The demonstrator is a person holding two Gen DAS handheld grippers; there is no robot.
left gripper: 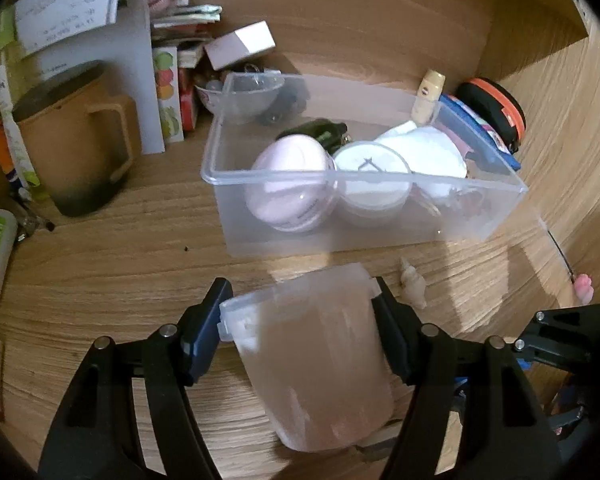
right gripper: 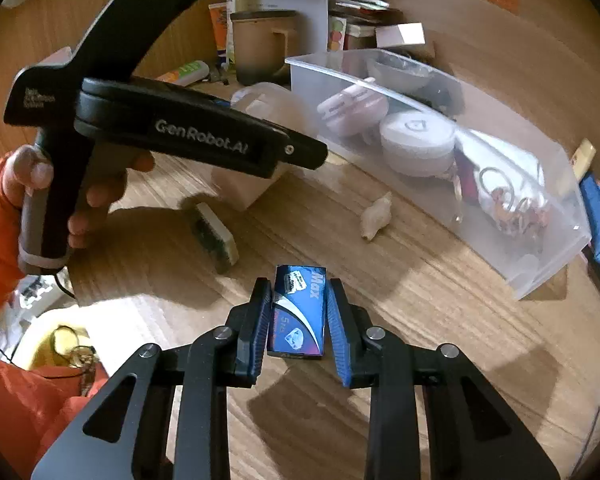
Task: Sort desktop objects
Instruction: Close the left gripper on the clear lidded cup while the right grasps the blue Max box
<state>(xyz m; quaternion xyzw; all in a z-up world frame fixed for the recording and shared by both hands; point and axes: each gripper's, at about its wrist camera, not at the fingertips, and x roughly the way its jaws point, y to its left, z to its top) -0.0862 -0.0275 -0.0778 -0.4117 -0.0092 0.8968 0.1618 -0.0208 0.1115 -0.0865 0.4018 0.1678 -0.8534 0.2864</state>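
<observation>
My left gripper (left gripper: pixel 300 312) is shut on a translucent plastic box (left gripper: pixel 312 360) and holds it above the wooden desk, just in front of the clear storage bin (left gripper: pixel 380 220). The bin holds a pink round case (left gripper: pixel 292 184), a white round jar (left gripper: pixel 372 184) and white cloth. My right gripper (right gripper: pixel 299 312) has its jaws around a small blue box (right gripper: pixel 298 312), touching or nearly touching its sides; the box is over the desk. In the right wrist view the left gripper's body (right gripper: pixel 196 136) hides most of the held plastic box (right gripper: pixel 272 104). The bin (right gripper: pixel 540 264) stands beyond.
A brown mug (left gripper: pixel 76 140), papers and small boxes crowd the back left. A small shell (right gripper: pixel 374 216) and a brush-like block (right gripper: pixel 216 236) lie on the desk. An orange-rimmed black case (left gripper: pixel 496 112) and a blue packet (left gripper: pixel 480 128) sit behind the bin.
</observation>
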